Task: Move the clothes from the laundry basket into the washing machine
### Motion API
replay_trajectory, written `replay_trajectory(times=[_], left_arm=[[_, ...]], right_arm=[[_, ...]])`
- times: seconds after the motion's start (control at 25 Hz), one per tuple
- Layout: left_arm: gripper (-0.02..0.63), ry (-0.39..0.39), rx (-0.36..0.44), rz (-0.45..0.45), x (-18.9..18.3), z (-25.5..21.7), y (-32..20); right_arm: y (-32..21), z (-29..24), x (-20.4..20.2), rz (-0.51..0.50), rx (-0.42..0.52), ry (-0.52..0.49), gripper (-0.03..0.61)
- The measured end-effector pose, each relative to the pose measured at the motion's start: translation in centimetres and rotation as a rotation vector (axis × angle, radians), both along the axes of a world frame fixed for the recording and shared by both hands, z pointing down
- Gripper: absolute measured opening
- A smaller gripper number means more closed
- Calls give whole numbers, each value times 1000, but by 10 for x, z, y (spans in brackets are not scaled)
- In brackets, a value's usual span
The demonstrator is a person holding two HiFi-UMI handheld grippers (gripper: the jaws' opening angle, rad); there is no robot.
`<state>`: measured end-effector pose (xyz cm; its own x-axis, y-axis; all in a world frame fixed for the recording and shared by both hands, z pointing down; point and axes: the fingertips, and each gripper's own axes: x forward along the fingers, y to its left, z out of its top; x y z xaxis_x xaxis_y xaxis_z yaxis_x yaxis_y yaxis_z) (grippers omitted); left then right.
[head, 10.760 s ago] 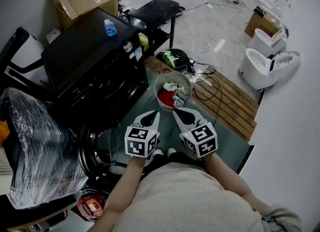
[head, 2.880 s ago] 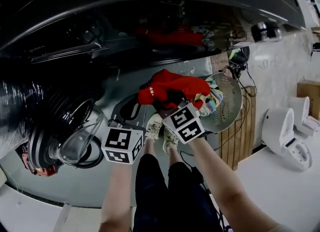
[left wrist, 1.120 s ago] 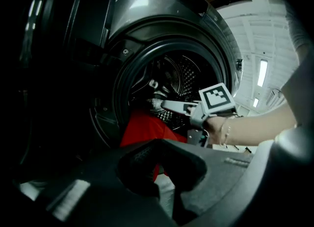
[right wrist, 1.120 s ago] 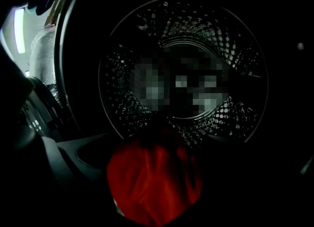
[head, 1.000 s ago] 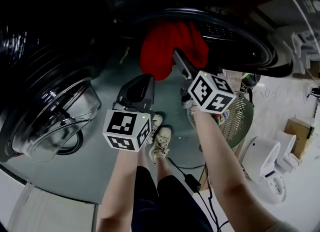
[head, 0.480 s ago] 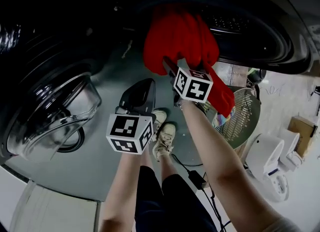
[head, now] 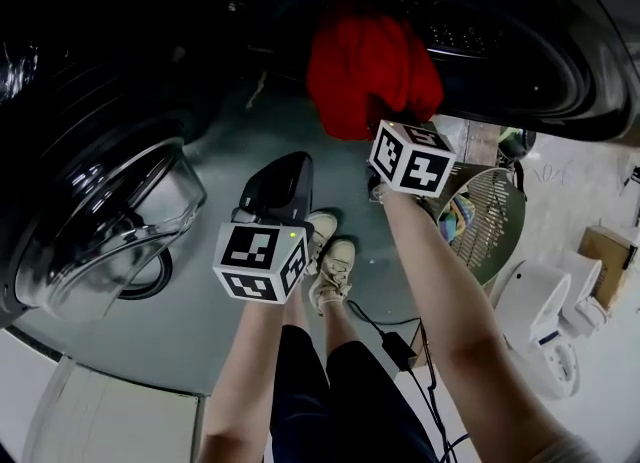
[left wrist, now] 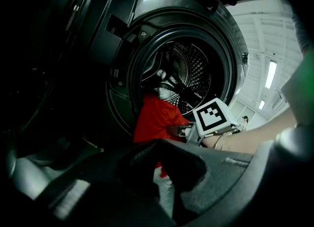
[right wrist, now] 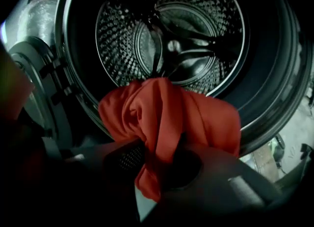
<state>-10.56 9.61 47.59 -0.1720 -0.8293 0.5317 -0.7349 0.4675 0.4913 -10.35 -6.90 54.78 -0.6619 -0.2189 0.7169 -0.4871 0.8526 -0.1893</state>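
Observation:
A red garment (head: pixel 368 69) hangs bunched at the lower rim of the washing machine's open drum (head: pixel 470 46). My right gripper (head: pixel 378 129) is shut on it, and the cloth (right wrist: pixel 162 118) drapes over the jaws in front of the perforated drum (right wrist: pixel 171 39). My left gripper (head: pixel 290 165) is held lower and to the left, jaws together with nothing in them. From the left gripper view (left wrist: pixel 162 164) I see the red garment (left wrist: pixel 156 120) and the right gripper's marker cube (left wrist: pixel 213 115). The laundry basket (head: pixel 503 213) stands on the floor at the right with more clothes (head: pixel 457 219) in it.
The machine's round glass door (head: pixel 100 221) stands swung open at the left. A person's legs and shoes (head: pixel 325 251) are below the grippers. A cable and adapter (head: pixel 398 348) lie on the floor. White fixtures (head: pixel 540 326) stand at the right.
The right gripper carried the red garment from the basket up to the drum mouth. In the last half second it shifted right and the cloth bunched at the rim. The left gripper barely moved.

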Motion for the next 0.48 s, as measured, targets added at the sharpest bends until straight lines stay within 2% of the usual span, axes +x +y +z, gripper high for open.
replay_trajectory(times=[0.24,0.48], left_arm=[[2,-9,-3,15,-5,-12,-7],[2,-14,20,24,-11,-31,-18]], right_arm=[[-11,-66,-15,-33,99,-143,95],[-23,-128,-53,-69,226,-259,95]])
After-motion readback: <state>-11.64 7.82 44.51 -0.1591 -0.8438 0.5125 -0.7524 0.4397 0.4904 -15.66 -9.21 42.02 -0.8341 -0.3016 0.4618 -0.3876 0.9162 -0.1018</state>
